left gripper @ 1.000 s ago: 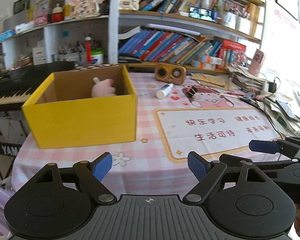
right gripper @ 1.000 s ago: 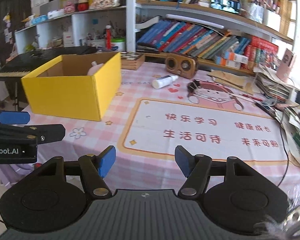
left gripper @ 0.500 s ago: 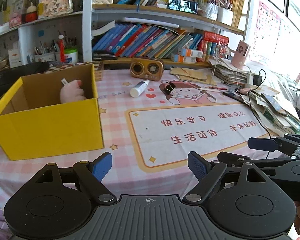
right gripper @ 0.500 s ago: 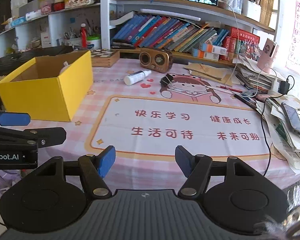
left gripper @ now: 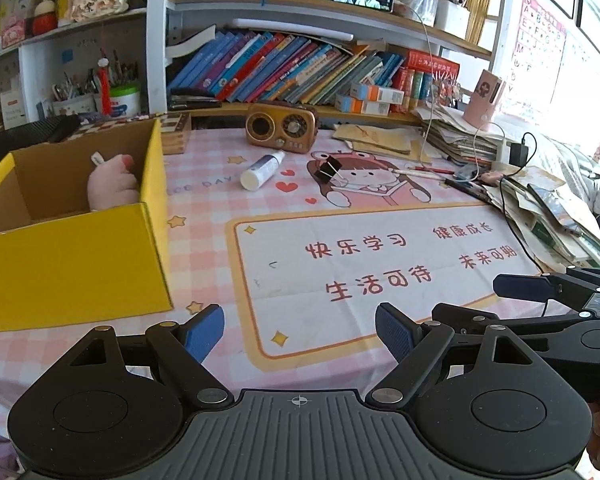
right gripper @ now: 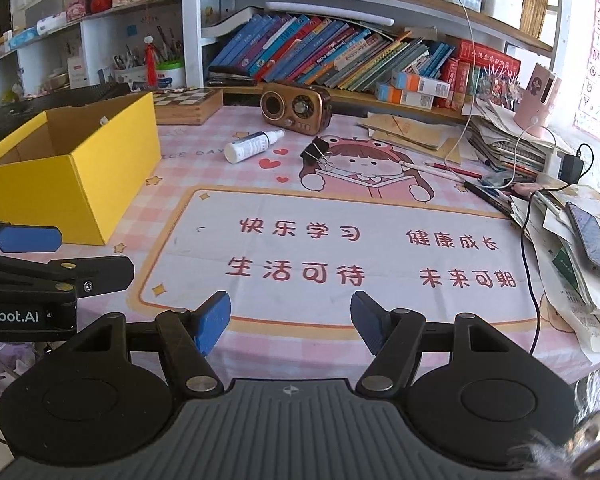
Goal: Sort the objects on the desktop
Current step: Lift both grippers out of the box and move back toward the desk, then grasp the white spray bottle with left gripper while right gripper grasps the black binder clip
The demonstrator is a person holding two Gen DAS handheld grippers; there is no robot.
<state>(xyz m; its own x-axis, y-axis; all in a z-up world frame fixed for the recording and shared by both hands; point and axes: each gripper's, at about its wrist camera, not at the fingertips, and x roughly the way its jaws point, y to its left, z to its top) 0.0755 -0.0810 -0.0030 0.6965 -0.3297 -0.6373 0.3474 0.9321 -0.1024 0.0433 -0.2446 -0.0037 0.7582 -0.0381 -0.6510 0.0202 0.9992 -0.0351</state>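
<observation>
- Now your table [left gripper: 204, 208] carries a pink checked cloth, with a yellow box [left gripper: 72, 264] at its left.
- Inside that box lies a pink plush toy [left gripper: 110, 188].
- Beyond the mat, a white bottle [right gripper: 252, 145] lies on its side, just left of black binder clips [right gripper: 315, 151].
- Your left gripper [left gripper: 300, 332] and right gripper [right gripper: 290, 322] both stand parted, holding nothing.

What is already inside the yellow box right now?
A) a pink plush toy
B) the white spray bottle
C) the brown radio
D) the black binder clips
A: a pink plush toy sits inside the yellow box; the bottle, clips and radio are all out on the tablecloth.
</observation>
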